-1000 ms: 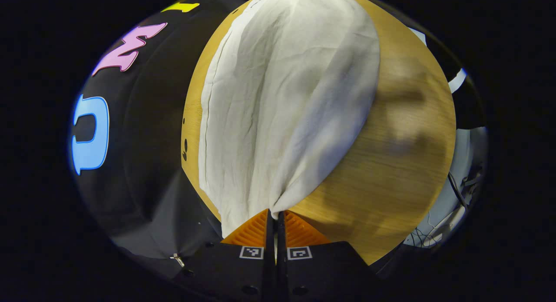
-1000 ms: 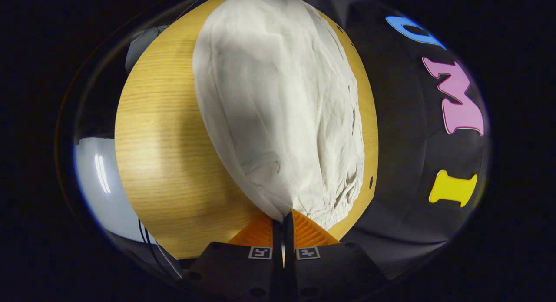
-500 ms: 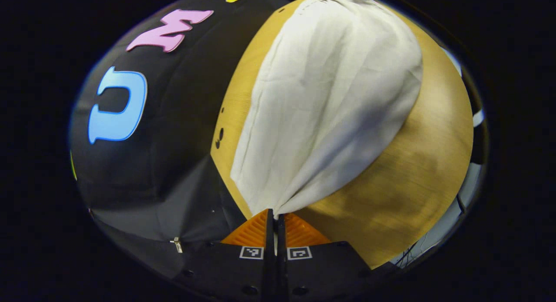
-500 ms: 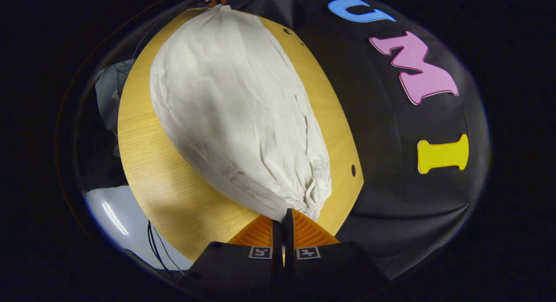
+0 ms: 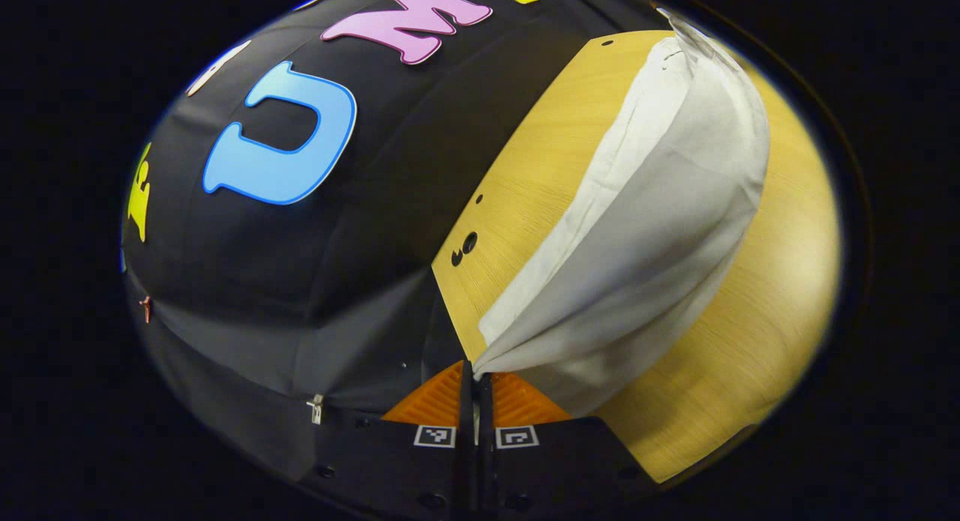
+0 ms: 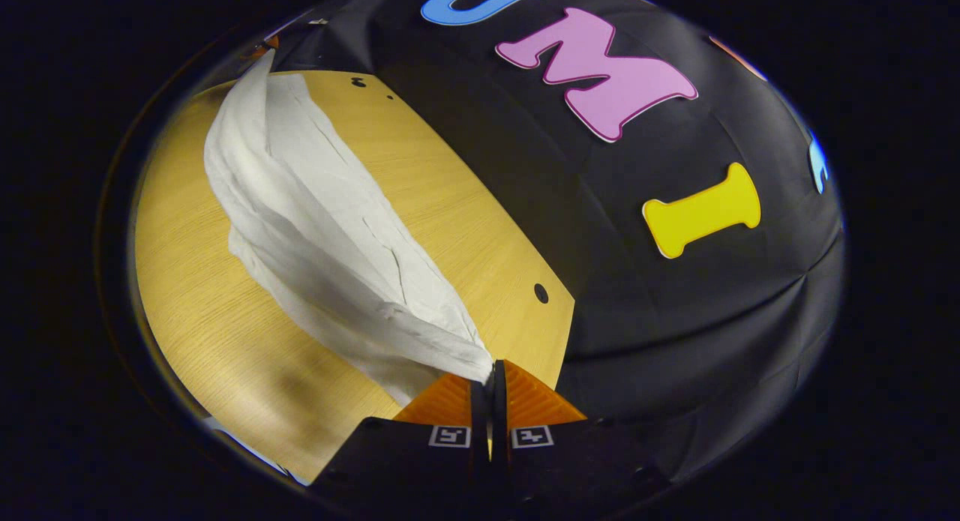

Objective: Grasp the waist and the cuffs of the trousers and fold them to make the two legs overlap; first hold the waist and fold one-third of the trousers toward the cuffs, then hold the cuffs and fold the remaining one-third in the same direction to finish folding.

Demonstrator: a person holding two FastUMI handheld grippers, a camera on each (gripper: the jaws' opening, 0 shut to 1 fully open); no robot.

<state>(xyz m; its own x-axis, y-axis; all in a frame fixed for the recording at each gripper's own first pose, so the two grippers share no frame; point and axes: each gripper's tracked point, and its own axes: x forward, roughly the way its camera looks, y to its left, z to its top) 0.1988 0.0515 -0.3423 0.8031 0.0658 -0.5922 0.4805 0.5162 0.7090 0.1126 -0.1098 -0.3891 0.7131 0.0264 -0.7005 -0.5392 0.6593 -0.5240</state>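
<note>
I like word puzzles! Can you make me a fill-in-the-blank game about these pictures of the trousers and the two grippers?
1. The left gripper is shut on the white ____.
2. The right gripper is ____ on the trousers too.
3. The trousers hang over a ____ table.
4. Near the table's edge there is a small round ____.

Missing words: trousers; shut; wooden; hole

Wooden table [image 5: 525, 184], black cloth wall [image 6: 637, 303] behind

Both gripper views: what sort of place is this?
Likely a staged recording booth, not a home: a black cloth wall right behind a bare wooden table, with just white trousers pinched by both grippers.
</note>
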